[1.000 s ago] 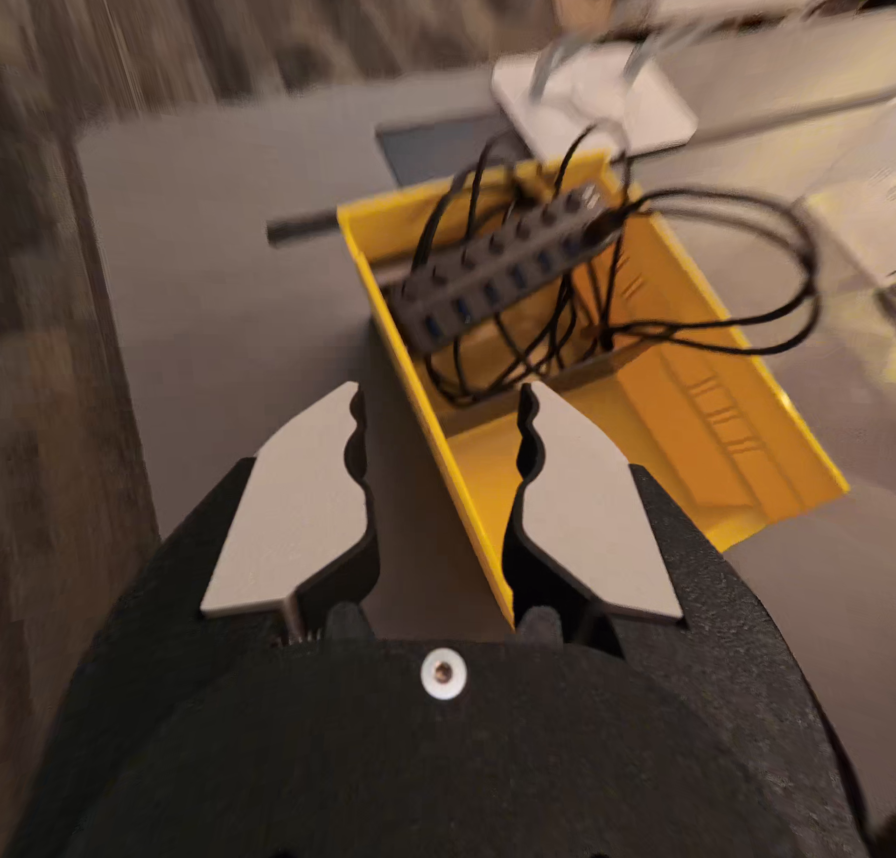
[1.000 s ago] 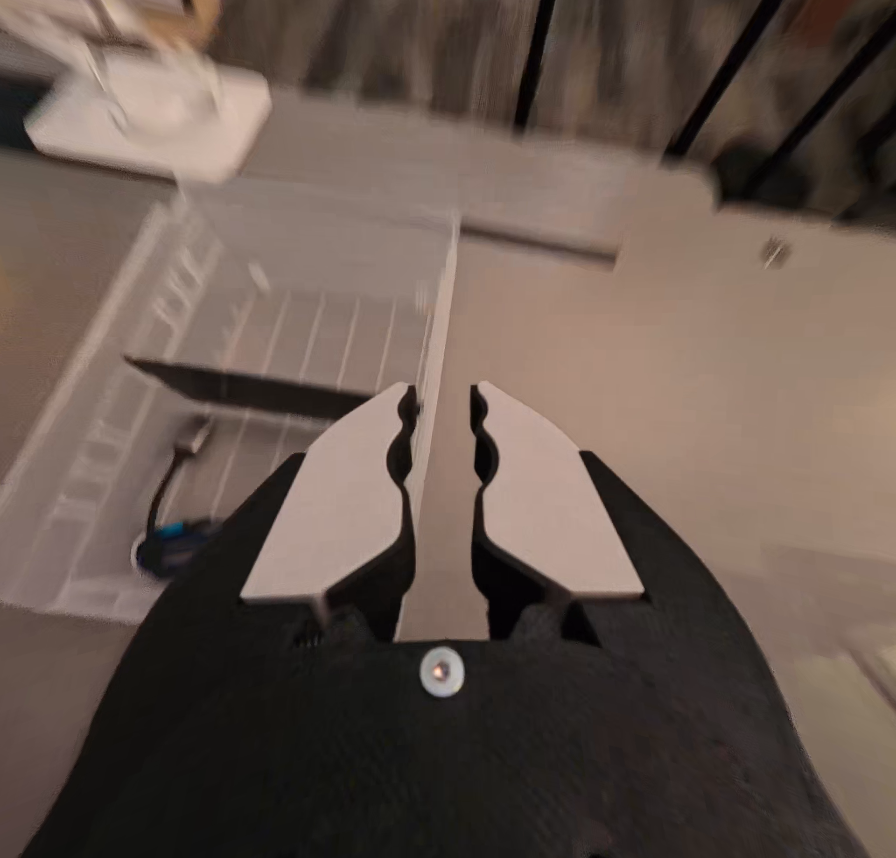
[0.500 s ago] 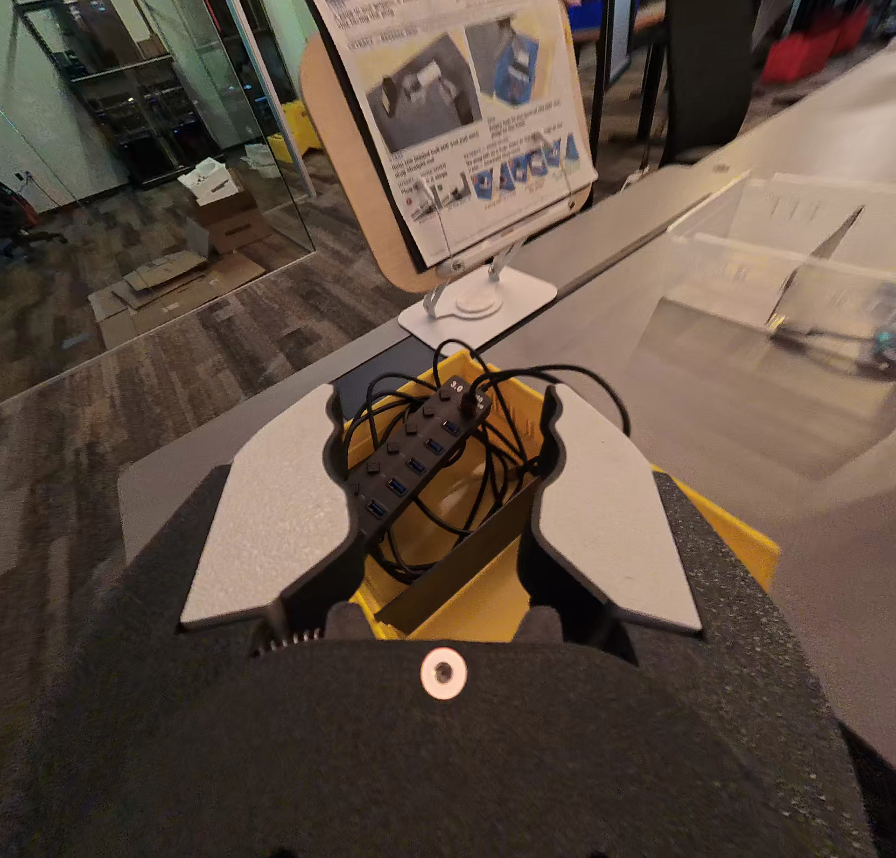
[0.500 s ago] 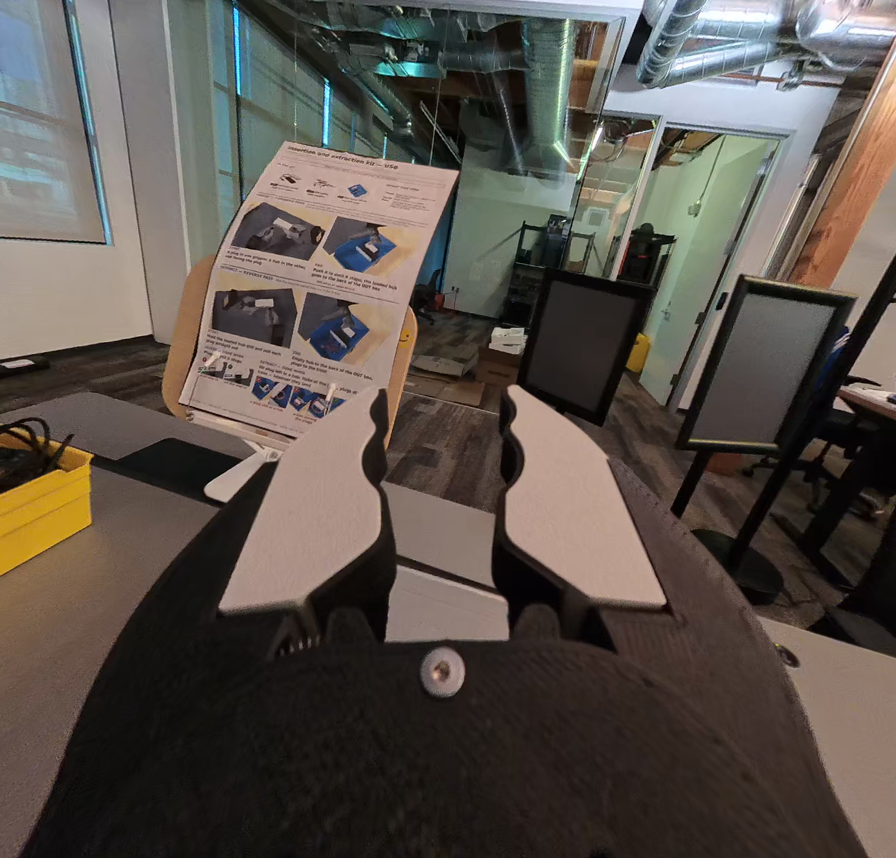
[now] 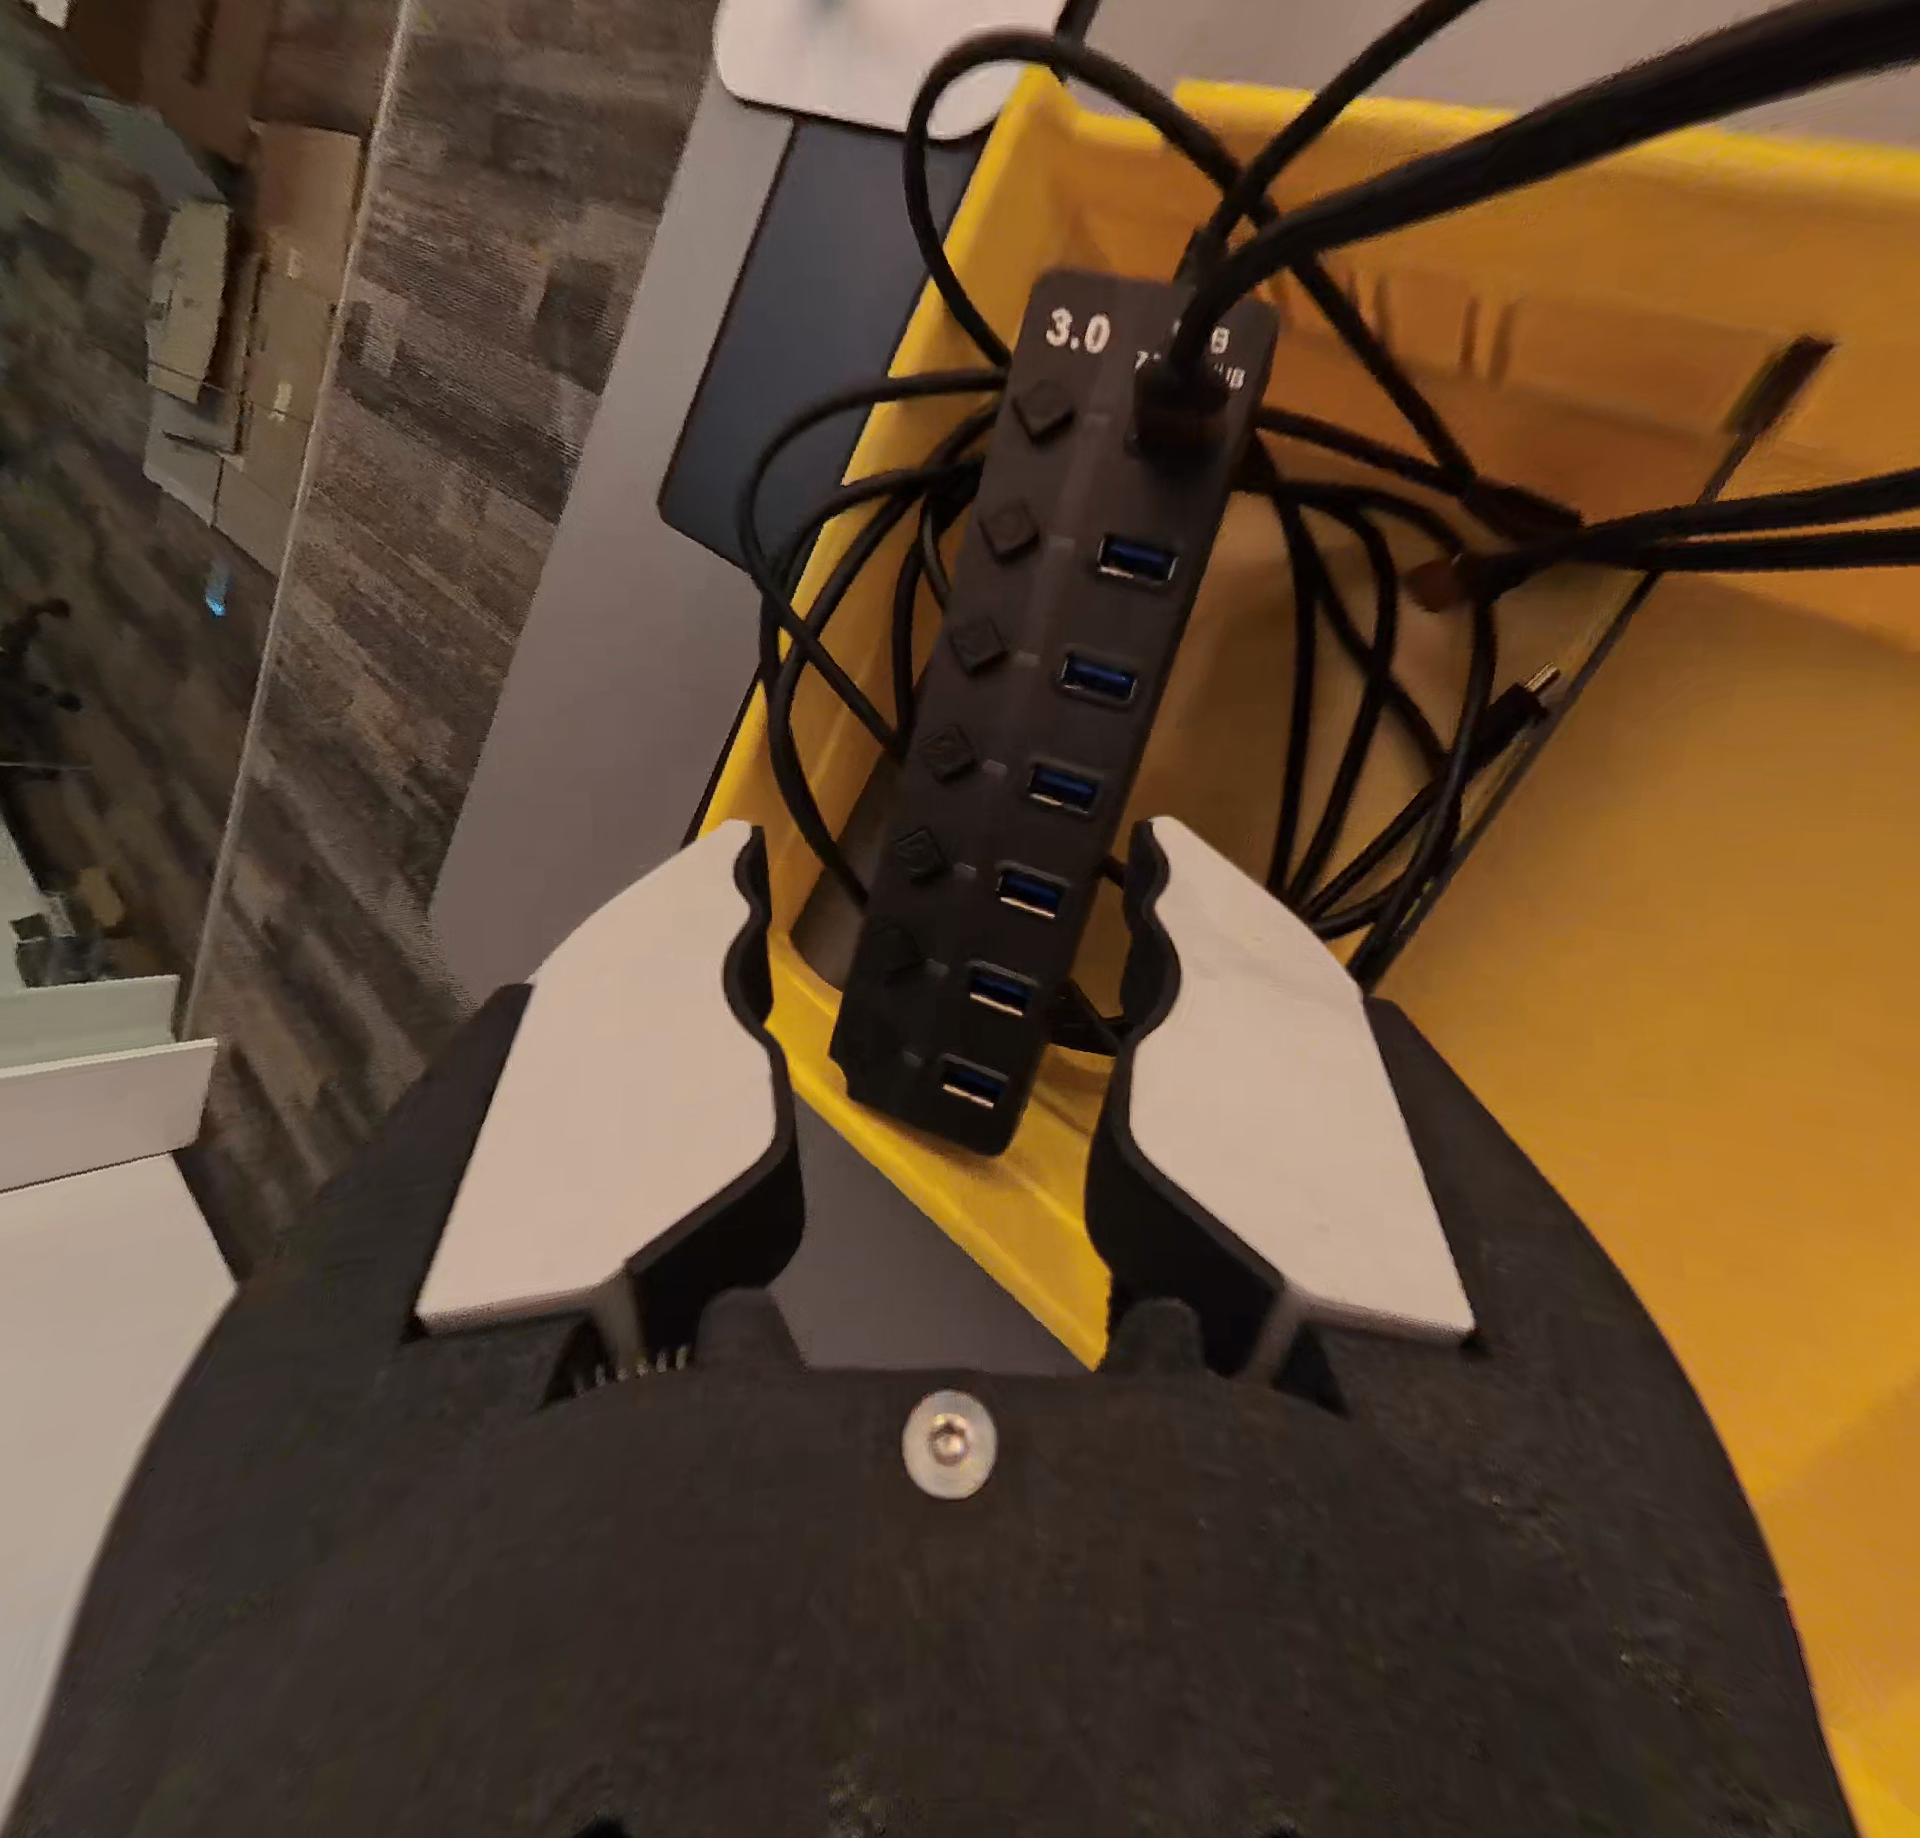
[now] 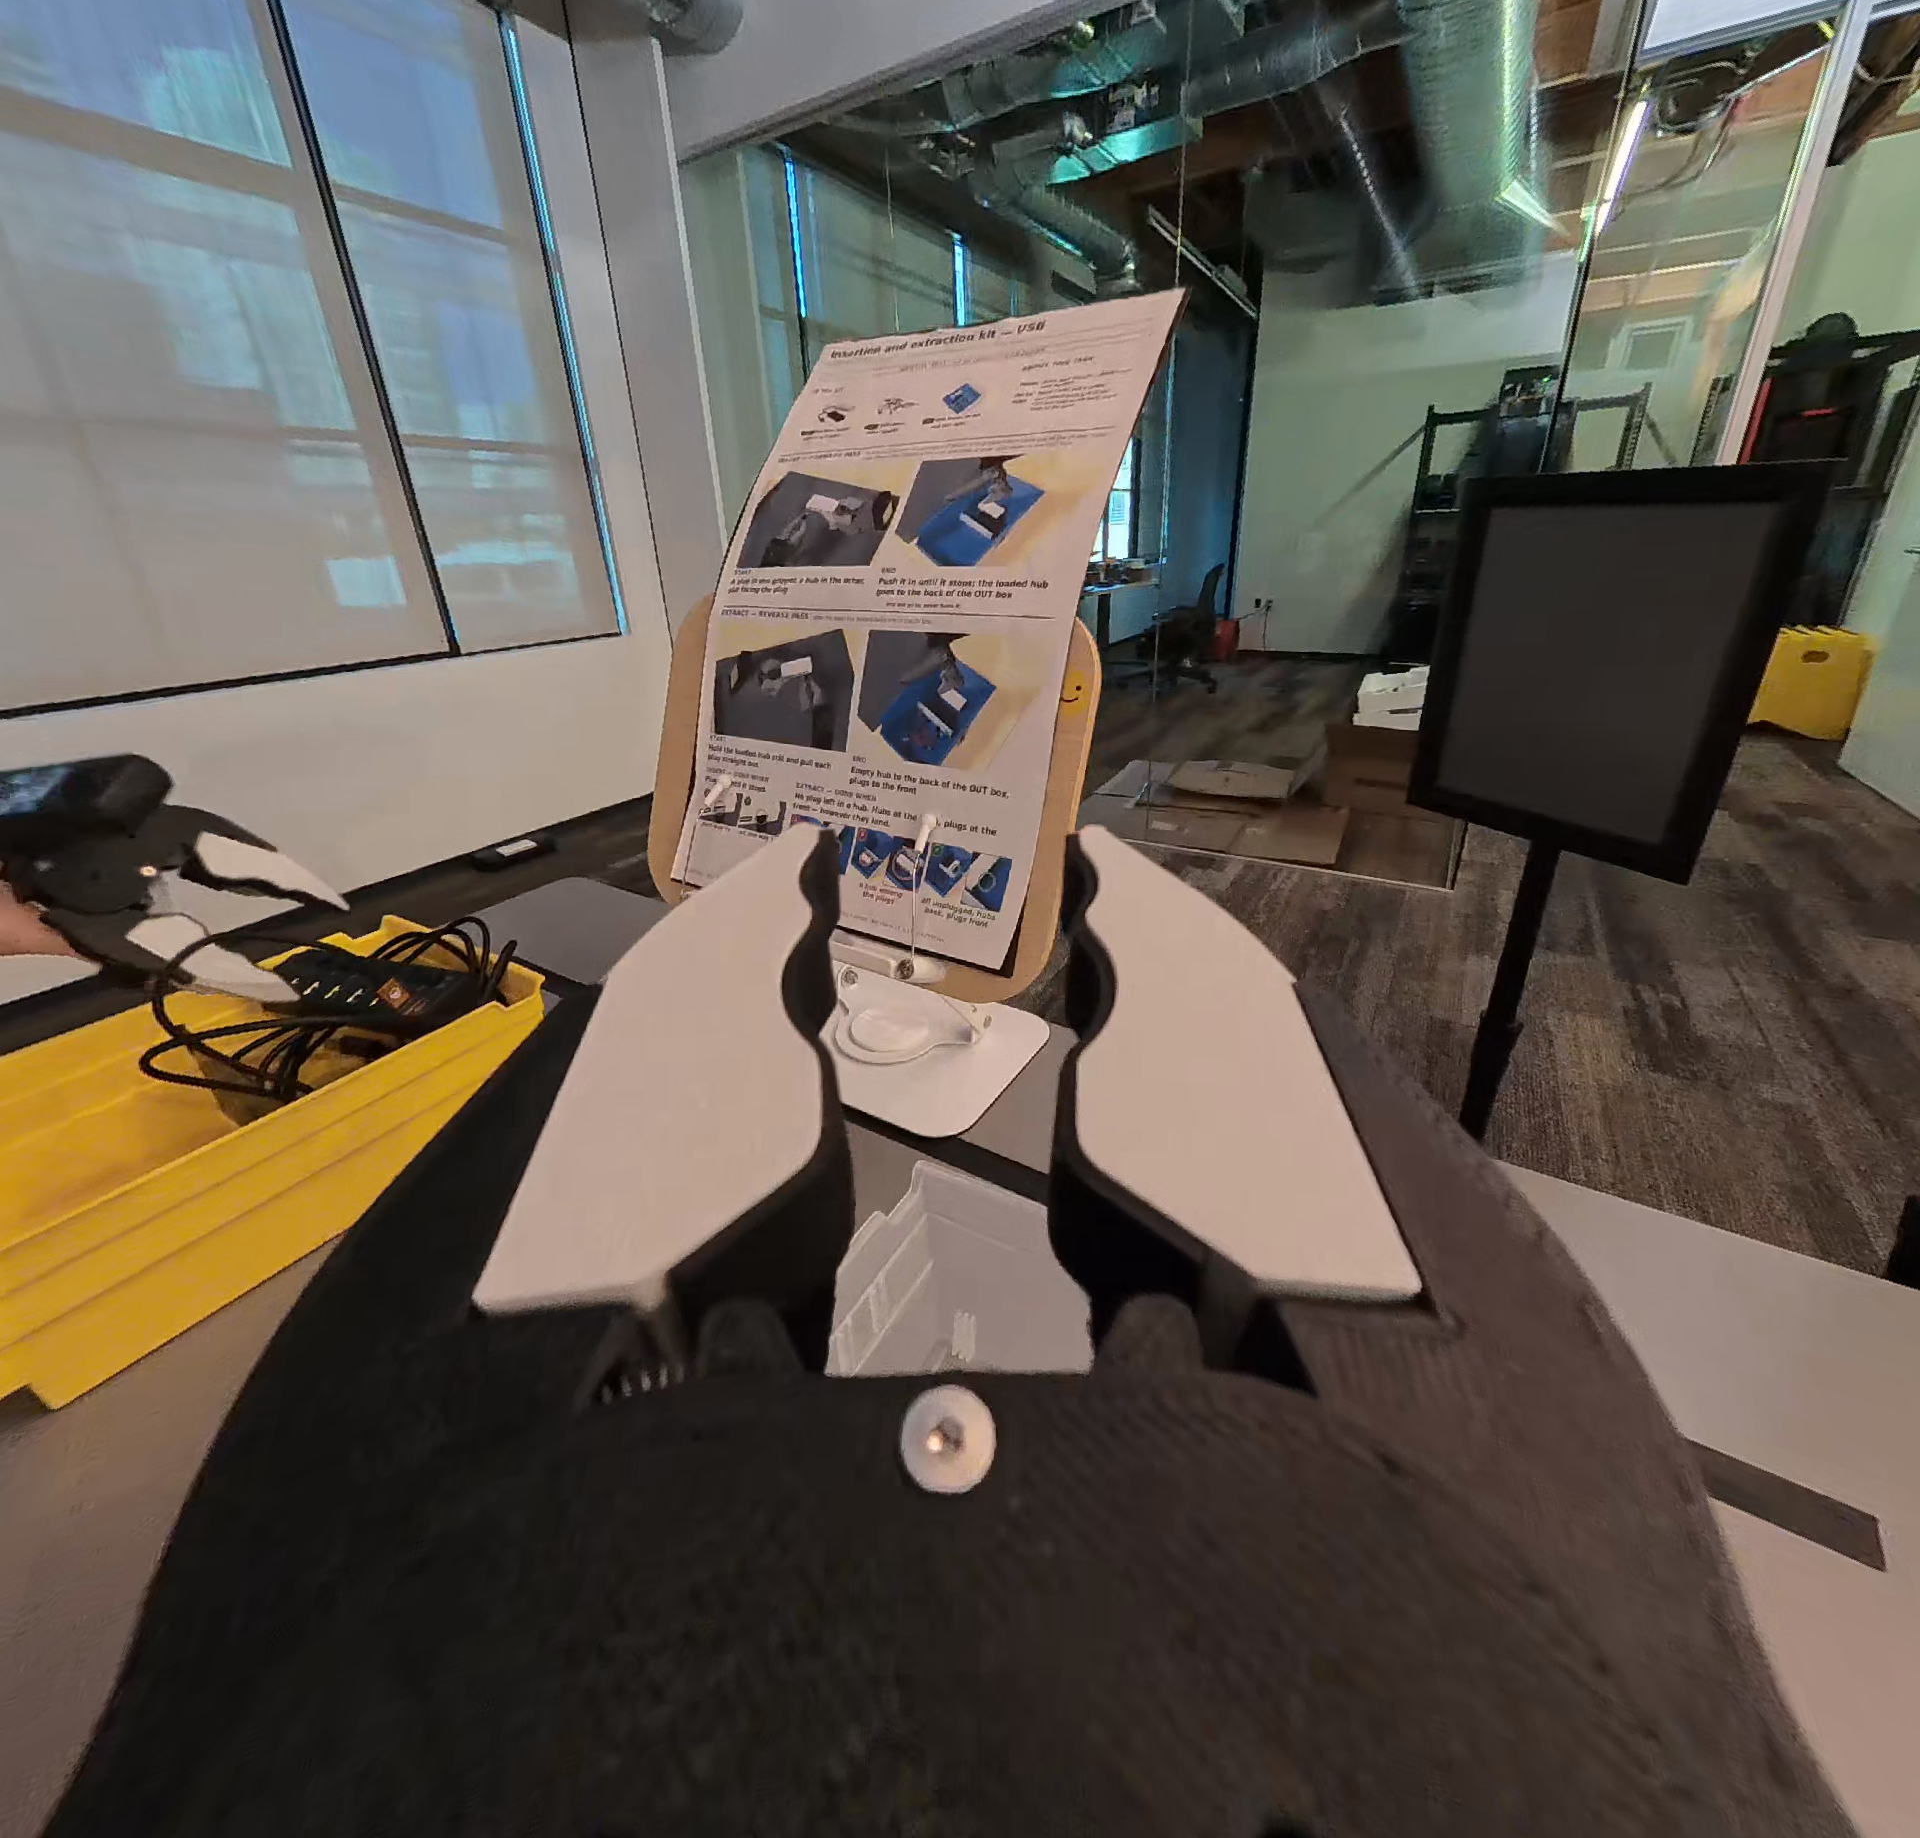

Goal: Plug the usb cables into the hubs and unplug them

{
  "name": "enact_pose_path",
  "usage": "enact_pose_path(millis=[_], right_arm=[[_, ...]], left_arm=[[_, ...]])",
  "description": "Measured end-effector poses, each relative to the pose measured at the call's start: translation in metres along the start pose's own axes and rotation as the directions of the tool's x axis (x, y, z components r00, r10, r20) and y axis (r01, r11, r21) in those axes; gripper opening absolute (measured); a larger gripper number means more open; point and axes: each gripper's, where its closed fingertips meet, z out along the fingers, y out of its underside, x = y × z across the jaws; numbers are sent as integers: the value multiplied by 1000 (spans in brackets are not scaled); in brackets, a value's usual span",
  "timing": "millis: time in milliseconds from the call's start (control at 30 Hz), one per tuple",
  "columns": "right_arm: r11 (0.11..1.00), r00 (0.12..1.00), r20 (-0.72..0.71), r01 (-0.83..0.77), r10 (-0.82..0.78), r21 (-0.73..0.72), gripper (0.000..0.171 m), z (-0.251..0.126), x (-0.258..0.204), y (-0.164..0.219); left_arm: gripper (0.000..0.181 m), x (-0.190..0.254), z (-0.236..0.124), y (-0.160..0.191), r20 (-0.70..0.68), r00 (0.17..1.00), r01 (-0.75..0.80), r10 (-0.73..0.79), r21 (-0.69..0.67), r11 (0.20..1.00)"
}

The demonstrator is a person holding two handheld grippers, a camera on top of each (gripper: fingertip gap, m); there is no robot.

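A black USB hub [image 5: 1049,749] with blue ports lies tilted on a tangle of black cables [image 5: 852,583] in the back of a yellow bin [image 5: 935,1196]. One black plug [image 5: 1174,417] sits in the hub's far port. My left gripper [image 5: 945,853] is open, and the hub's near end lies between its fingers with a gap on each side. My right gripper [image 6: 951,853] is open and empty, held above the table. The right wrist view shows the left gripper [image 6: 301,947] at the hub [image 6: 364,983] in the yellow bin [image 6: 260,1186].
A dark divider [image 5: 1621,645] crosses the yellow bin. A clear plastic bin [image 6: 935,1269] lies under my right gripper. An instruction sheet on a white stand [image 6: 914,645] stands at the table's back edge. A black panel on a pole [image 6: 1610,666] stands on the floor at right. Spacing between my two grippers at the tips: around 60 centimeters.
My left gripper has dropped close over the hub, so its near end now lies between the fingers. My right gripper has opened wider and turned slightly left.
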Motion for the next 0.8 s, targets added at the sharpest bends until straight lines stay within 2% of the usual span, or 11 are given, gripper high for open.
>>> enact_pose_path(millis=[167,267,367,567,633,800], right_arm=[[999,1000,-7,24,-25,-37,42,1,0,5],[996,999,3,32,-32,-78,42,5,-2,13],[991,998,13,54,-53,-121,42,12,-6,22],[974,995,44,94,-87,-208,42,28,-15,45],[967,993,45,120,-112,-226,42,31,-18,50],[951,984,67,178,-166,-254,42,38,-28,57]], left_arm=[[61,14,22,3,-145,989,-5,-2,-42,999],[62,18,34,14,-171,985,-48,28,-113,992],[56,14,42,23,-127,991,-61,40,-162,985],[56,12,38,21,-95,995,-27,13,-148,989],[56,10,31,19,-78,997,-16,4,-158,987],[56,-9,-1,2,67,996,-49,58,-136,989]])
